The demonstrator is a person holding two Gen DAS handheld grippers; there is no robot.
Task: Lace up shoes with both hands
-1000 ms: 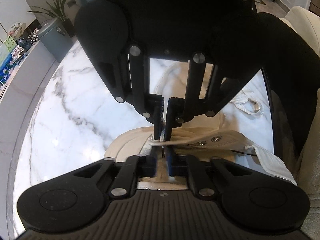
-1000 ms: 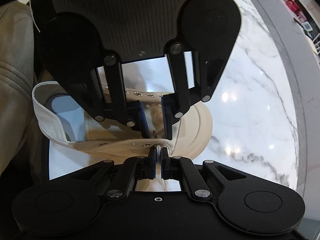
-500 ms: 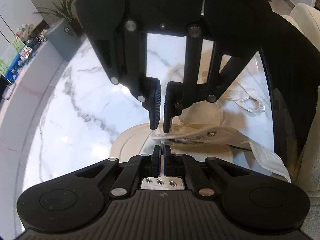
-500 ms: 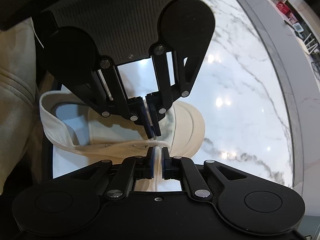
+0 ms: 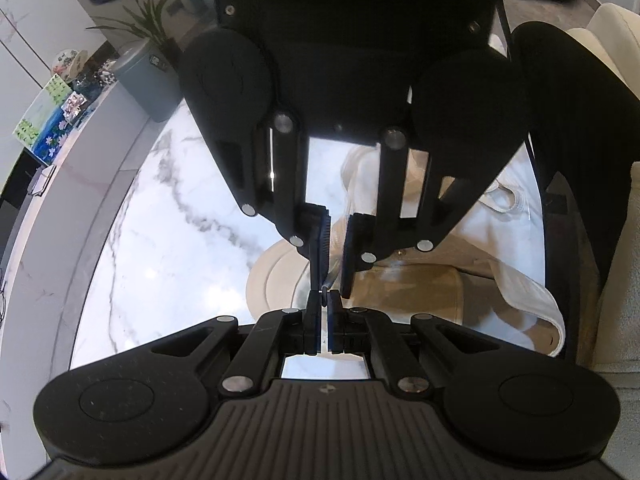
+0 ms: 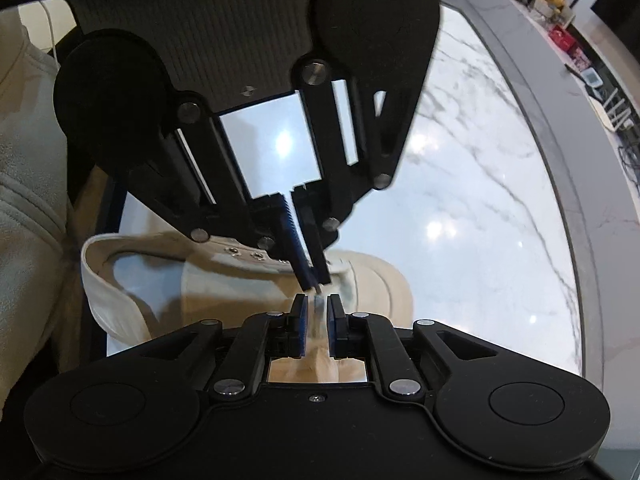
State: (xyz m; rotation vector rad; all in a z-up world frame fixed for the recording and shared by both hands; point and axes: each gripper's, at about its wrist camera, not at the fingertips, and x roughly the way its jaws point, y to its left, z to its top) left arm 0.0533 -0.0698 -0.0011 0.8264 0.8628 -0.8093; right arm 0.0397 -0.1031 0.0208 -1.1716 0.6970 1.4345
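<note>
Since a second ago both grippers have been lifted off the eyelet row. The left gripper [image 5: 322, 295] is clamped on the lace tip [image 5: 325, 288]; the right gripper [image 6: 316, 305] is opening, with the blurred lace [image 6: 319, 300] between its pads. The lace's run is hidden behind the fingers. The cream canvas shoe [image 6: 224, 276] lies unlaced on the marble table [image 6: 480, 216].
</note>
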